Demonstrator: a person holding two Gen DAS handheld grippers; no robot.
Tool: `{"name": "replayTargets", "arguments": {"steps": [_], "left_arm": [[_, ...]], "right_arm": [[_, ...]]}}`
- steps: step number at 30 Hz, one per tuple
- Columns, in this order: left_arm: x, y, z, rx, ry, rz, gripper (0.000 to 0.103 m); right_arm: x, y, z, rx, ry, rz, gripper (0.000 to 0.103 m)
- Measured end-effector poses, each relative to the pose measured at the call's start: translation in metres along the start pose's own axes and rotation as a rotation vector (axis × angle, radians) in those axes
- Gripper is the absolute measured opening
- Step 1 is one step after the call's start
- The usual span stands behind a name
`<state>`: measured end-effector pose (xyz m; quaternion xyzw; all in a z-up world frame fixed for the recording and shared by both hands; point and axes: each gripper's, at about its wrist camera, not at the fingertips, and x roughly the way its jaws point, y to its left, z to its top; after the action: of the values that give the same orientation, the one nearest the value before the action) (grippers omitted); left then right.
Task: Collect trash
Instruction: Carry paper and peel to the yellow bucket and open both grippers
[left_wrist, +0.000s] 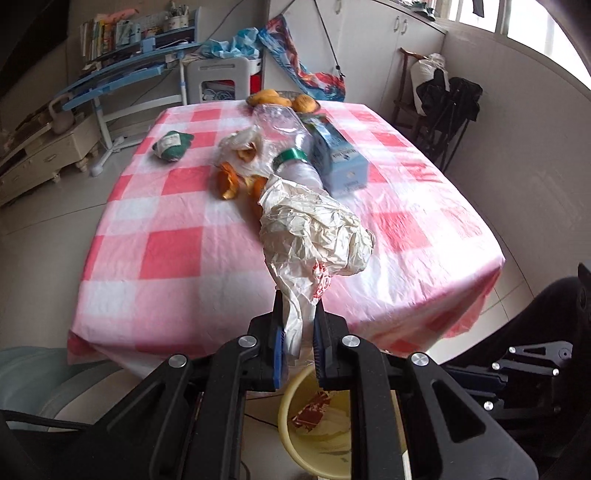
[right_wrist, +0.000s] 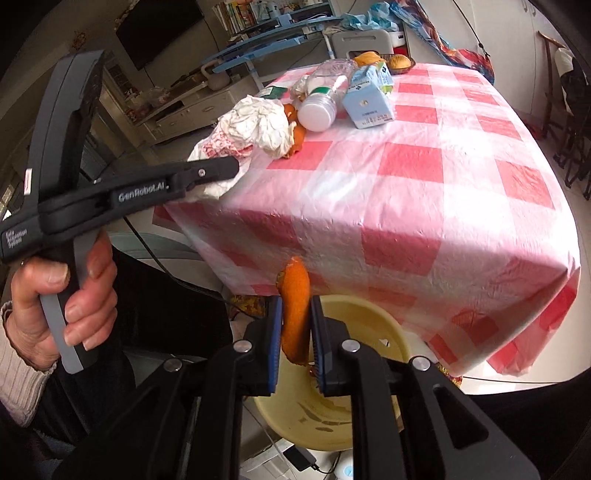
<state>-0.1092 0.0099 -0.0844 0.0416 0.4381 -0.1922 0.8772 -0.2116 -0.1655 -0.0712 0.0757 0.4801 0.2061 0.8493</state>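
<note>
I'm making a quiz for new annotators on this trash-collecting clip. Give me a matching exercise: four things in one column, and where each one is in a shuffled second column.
Things:
1. crumpled white wrapper
2. orange peel strip
3. blue carton
4. yellow bin

Places:
A. lying on the checked tablecloth beside the plastic bottle
B. on the floor below the table edge
C. pinched in the left tool
D. pinched in the right tool

Pairs: 1-C, 2-D, 3-A, 4-B
</note>
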Motion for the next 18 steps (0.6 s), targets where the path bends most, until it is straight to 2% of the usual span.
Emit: {"name": "replayTargets", "arguments": {"steps": [2, 5, 7, 9, 11, 12, 13, 15, 17, 18], "left_arm": [[0.001, -0.011, -0.011, 0.024, 0.029, -0.026, 0.013], [0.003, -0.026, -0.028, 0.065, 0.077, -0.061, 0.013], [0.005, -0.036, -0.040, 0.098, 0.111, -0.071, 0.013], [0.010, -0.045, -0.053, 0.140, 0.182, -0.099, 0.013], [0.015, -0.056, -0.065, 0.194, 0.235, -0.089, 0.014], [0.016, -0.061, -0.069, 0.222, 0.250, -0.088, 0.014], [0.014, -0.064, -0.071, 0.241, 0.242, -0.074, 0.017], [0.006, -0.065, -0.069, 0.250, 0.200, -0.056, 0.023], [-0.003, -0.058, -0.060, 0.207, 0.146, -0.051, 0.034], [-0.008, -0.052, -0.055, 0.184, 0.116, -0.040, 0.036]], "right_arm": [[-0.007, -0.001, -0.002, 0.011, -0.025, -0.006, 0.019], [-0.019, -0.006, -0.004, 0.042, -0.076, -0.016, 0.029], [-0.024, -0.012, -0.004, 0.073, -0.092, -0.011, 0.030], [-0.030, -0.015, -0.006, 0.092, -0.119, -0.010, 0.031], [-0.038, -0.014, -0.006, 0.100, -0.165, 0.005, 0.033], [-0.043, -0.014, -0.007, 0.101, -0.191, 0.004, 0.038], [-0.047, -0.013, -0.007, 0.102, -0.212, 0.000, 0.044], [-0.054, -0.015, -0.008, 0.111, -0.244, -0.004, 0.046], [-0.059, -0.018, -0.008, 0.124, -0.273, -0.014, 0.049], [-0.060, -0.019, -0.009, 0.128, -0.282, -0.023, 0.053]]}}
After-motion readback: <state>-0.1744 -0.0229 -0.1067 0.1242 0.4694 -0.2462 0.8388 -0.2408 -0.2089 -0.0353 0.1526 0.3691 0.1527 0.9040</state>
